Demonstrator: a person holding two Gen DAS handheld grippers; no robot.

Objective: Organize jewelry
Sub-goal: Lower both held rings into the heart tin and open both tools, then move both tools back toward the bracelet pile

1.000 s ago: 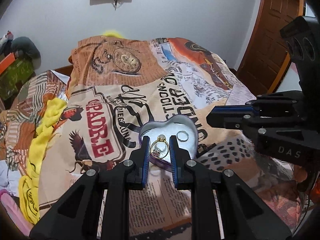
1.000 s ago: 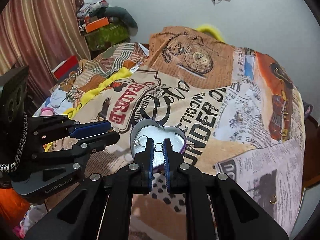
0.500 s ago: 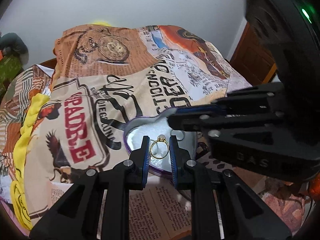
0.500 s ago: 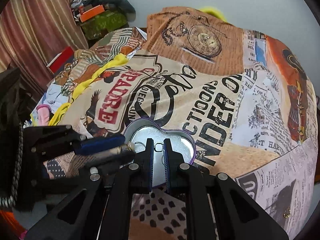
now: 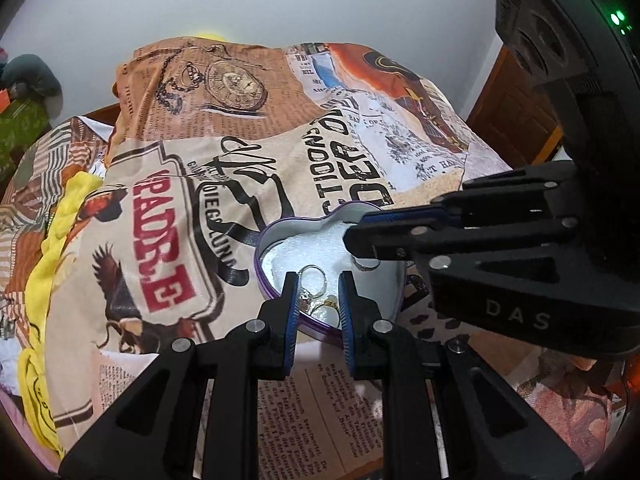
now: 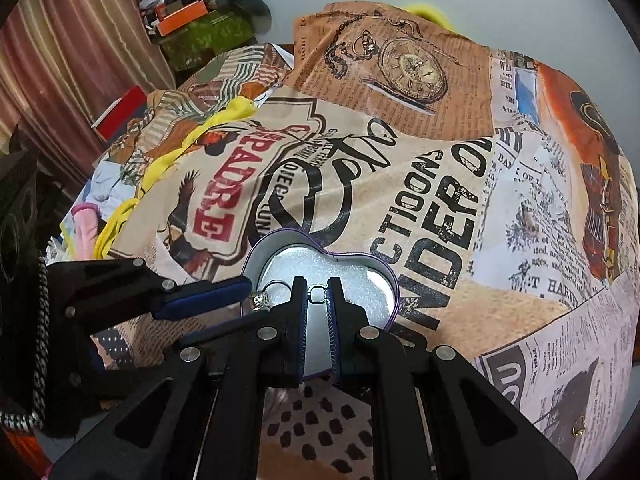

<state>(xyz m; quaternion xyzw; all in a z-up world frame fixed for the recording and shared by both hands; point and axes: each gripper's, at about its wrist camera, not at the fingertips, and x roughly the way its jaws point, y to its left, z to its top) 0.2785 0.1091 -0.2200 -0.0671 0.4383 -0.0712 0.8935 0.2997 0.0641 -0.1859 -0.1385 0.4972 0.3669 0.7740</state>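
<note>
Rings (image 5: pixel 316 276) inside heart-shaped tin (image 5: pixel 276 236), left tongs (image 5: pixel 317 300) parted above.

Soft, even indoor light is filling both views, leaving only faint shadows on the bed (image 5: pixel 168 216). The fisheye lens is bending the edges hard, with dark vignetting eating the corners. The tin's (image 5: pixel 394 280) pale lining is glaring slightly (almost washed out), and nearby black gripper parts are looking soft.

We are seeing a purple-rimmed, silver heart-shaped tin (image 5: pixel 276 236) lying on a tan, orange and newsprint-patterned bedspread (image 5: pixel 168 184) beside a yellow cloth (image 5: pixel 60 232).
</note>
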